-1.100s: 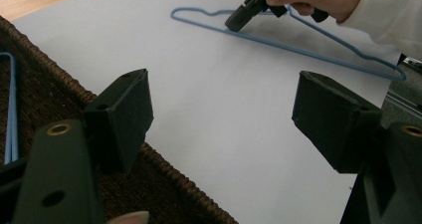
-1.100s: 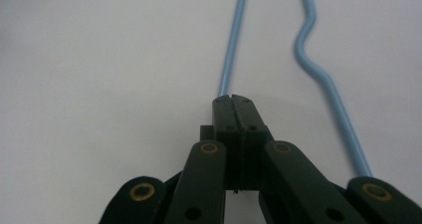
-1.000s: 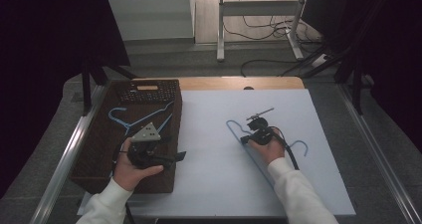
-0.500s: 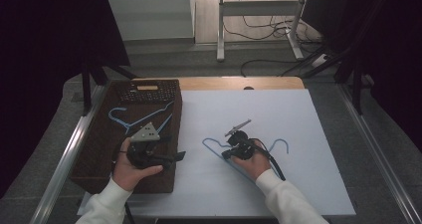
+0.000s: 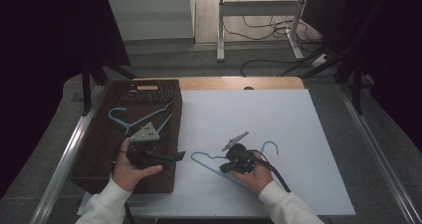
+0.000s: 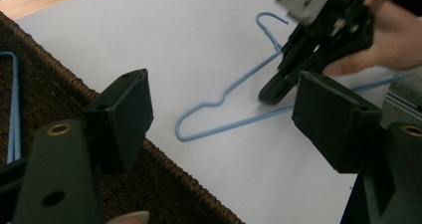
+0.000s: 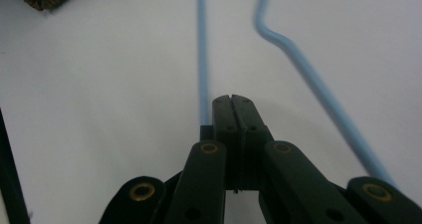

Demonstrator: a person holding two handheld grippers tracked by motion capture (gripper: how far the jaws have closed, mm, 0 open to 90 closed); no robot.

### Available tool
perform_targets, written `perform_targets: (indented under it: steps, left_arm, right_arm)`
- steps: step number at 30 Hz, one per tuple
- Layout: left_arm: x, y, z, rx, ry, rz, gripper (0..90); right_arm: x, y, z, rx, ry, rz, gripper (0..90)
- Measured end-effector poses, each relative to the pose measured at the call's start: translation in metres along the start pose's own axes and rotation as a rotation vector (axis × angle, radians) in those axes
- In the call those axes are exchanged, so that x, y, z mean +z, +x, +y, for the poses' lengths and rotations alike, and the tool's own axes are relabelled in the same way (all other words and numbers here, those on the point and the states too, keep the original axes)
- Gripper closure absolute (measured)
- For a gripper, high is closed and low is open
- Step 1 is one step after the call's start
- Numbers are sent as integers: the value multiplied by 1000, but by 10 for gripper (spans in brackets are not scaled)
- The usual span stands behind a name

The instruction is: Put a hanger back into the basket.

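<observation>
R claw [image 7: 231, 100] w/ jaws pressed tight together, clamped on the bottom wire of the blue hanger [image 5: 214, 163], which lies flat on the white worktop [image 5: 278, 119]. L claw [image 6: 224, 119] spread wide, holding nothing, over the edge of the wicker basket [image 5: 94, 164]. 2nd blue hanger [image 5: 130, 118] lies in the basket beyond.

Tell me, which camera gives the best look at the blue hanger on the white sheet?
The left gripper view: the blue hanger shows its hook, shoulder and bar. The high view has it small, partly under the hand; the right gripper view catches two wires.
</observation>
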State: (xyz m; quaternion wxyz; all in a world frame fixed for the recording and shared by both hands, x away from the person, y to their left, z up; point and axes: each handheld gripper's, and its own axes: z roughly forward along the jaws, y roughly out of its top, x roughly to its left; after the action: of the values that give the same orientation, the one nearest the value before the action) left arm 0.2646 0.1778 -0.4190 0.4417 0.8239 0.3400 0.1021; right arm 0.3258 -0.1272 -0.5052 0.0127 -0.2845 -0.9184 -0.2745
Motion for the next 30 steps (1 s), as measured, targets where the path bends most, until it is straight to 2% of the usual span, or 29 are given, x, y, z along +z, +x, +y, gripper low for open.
perform_targets:
  steps: [3,5,10,13,16,19,21,23,25,26,27,28,30]
  left_arm:
    - [0,1,0,-1,0,1,238]
    - [0,0,-1,-4,1,3,238]
    - [-1,-1,1,1,-1,4,238]
    - [0,-1,1,3,0,2,237]
    - [1,-1,1,1,3,3,237]
    - [1,-1,2,5,1,2,237]
    - [1,-2,2,6,2,1,237]
    - [1,-1,2,9,2,2,237]
    - [1,-1,2,8,2,2,237]
    - [1,-1,2,7,2,2,237]
    - [1,-1,2,5,0,3,237]
    - [0,-1,2,6,-2,4,237]
    - [-1,0,2,4,-3,4,237]
  right_arm:
    - [-25,-11,-18,35,-22,-49,899]
    - [-40,-21,-35,76,-32,-74,899]
    - [-64,-40,-73,170,-23,-127,899]
    - [-77,-42,-92,196,-21,-131,899]
    - [-80,-38,-106,205,0,-122,899]
    - [-80,-33,-114,184,31,-124,900]
    - [-82,-34,-114,187,23,-139,900]
    - [-84,-38,-113,181,14,-168,900]
    - [-84,-47,-111,168,47,-241,900]
    - [-84,-55,-113,200,30,-203,900]
    - [-86,-62,-114,229,6,-196,900]
    - [-87,-64,-113,230,2,-215,900]
    - [-92,-64,-112,252,-49,-168,900]
